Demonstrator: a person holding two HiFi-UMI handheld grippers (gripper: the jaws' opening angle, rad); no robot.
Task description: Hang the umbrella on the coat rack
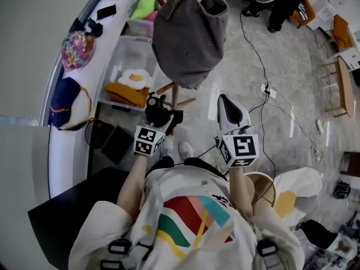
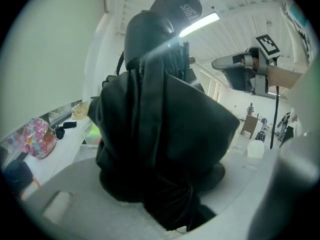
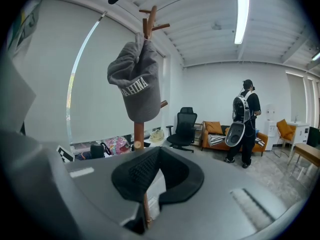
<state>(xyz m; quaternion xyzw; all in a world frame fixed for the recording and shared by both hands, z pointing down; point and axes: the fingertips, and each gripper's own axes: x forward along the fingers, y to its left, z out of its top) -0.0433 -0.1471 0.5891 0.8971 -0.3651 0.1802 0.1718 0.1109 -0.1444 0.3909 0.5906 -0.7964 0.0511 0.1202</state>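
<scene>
A folded black umbrella [image 1: 155, 108] is clamped in my left gripper [image 1: 165, 118], low in front of the person. In the left gripper view its dark fabric [image 2: 160, 144] bulges up between the grey jaws of that gripper [image 2: 165, 176] and hides most of what lies behind. The wooden coat rack [image 1: 175, 92] stands just ahead with a grey cap [image 1: 188, 35] hung on it. My right gripper [image 1: 225, 102] hovers to the right, shut and holding nothing. In the right gripper view the rack's pegs [image 3: 148, 20] and the cap [image 3: 137, 84] rise above that gripper [image 3: 156, 156].
A white counter [image 1: 95, 55] runs along the left with a colourful bag [image 1: 77, 48] and a dark blue bag [image 1: 64, 103]. A clear bin [image 1: 126, 75] sits beside the rack's base. Cables [image 1: 264, 89] lie on the floor to the right. A person [image 3: 245, 119], an office chair [image 3: 182, 129] and an orange sofa [image 3: 220, 134] are farther off.
</scene>
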